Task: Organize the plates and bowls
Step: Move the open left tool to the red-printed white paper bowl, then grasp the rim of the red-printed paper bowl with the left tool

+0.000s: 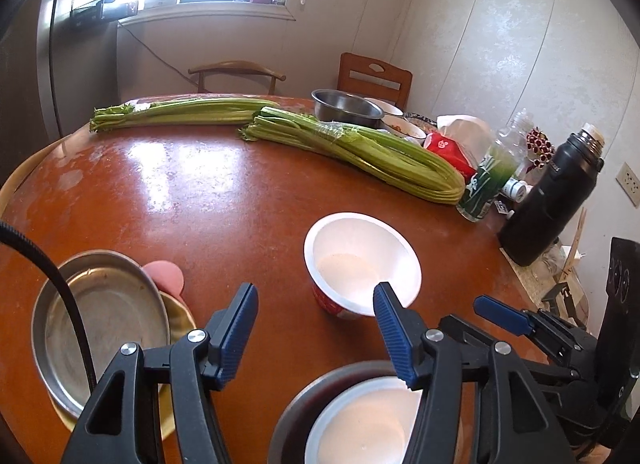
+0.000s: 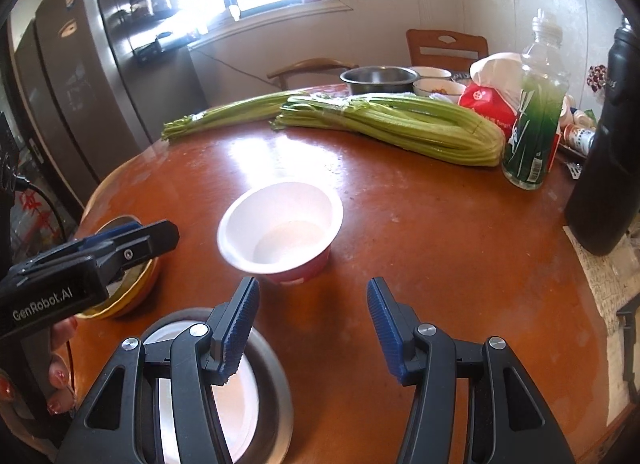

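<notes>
Both grippers hang over the round brown table [image 1: 192, 191], angled down, nothing between the jaws of either.

Left gripper [image 1: 316, 328]: jaws parted, empty. Its housing shows in the right wrist view with "GenRobot.AI" printed in white on the black body; a hand [image 2: 60, 380] with painted nails grips the handle below it.

Right gripper [image 2: 312, 328]: jaws parted, empty, over bare table just in front of the red-sided bowl.

Task items:
- white bowl with red outer wall [image 2: 280, 229], upright, mid-table, empty. Red wall carries white print, too small to read.
- second white bowl [image 1: 368, 424] nested inside a grey metal bowl [image 1: 292, 416], near table edge, directly under the left gripper's right finger.
- metal plate [image 1: 104, 324] stacked on a yellow bowl [image 1: 180, 320], left near edge; a pink item [image 1: 168, 276] touches its rim.
- steel bowl [image 1: 346, 105] plus white bowls [image 1: 408, 129] at the far side.

Other: two celery bunches [image 1: 360, 151] across the far half. Clear bottle [image 2: 536, 111] with green label, white lettering unreadable. Red and white bag [image 2: 488, 103], print unreadable. Black flask [image 1: 552, 191], embossed lettering, can't make it out. Fridge [image 2: 80, 75] at left with stickers, illegible.
</notes>
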Demonstrator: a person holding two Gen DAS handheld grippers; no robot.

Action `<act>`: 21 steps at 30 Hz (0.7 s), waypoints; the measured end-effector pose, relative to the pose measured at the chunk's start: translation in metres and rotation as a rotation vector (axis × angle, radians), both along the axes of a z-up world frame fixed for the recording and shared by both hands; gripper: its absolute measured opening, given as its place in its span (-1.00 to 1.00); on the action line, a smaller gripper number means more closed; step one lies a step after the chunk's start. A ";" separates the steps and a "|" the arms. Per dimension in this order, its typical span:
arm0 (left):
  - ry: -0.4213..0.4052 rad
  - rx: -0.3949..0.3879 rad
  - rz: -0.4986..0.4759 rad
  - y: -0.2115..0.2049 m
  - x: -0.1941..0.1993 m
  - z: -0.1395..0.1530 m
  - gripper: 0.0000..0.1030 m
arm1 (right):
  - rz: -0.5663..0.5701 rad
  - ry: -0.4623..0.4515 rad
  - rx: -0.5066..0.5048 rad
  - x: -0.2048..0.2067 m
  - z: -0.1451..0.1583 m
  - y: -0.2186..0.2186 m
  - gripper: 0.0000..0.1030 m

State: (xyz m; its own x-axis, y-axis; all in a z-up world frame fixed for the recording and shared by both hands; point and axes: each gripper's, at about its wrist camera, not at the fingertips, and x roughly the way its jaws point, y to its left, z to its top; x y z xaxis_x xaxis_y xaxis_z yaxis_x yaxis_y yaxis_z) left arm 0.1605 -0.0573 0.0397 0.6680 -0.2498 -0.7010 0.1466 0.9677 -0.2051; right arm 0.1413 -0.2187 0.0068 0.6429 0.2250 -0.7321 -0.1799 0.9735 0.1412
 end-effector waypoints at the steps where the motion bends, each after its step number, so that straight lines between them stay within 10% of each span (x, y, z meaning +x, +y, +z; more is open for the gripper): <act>1: 0.000 0.000 -0.007 -0.001 0.004 -0.001 0.16 | 0.001 0.006 -0.001 0.005 -0.002 0.000 0.12; 21: 0.134 0.012 -0.030 -0.012 0.059 -0.040 0.16 | 0.094 0.046 -0.024 0.054 -0.031 0.022 0.12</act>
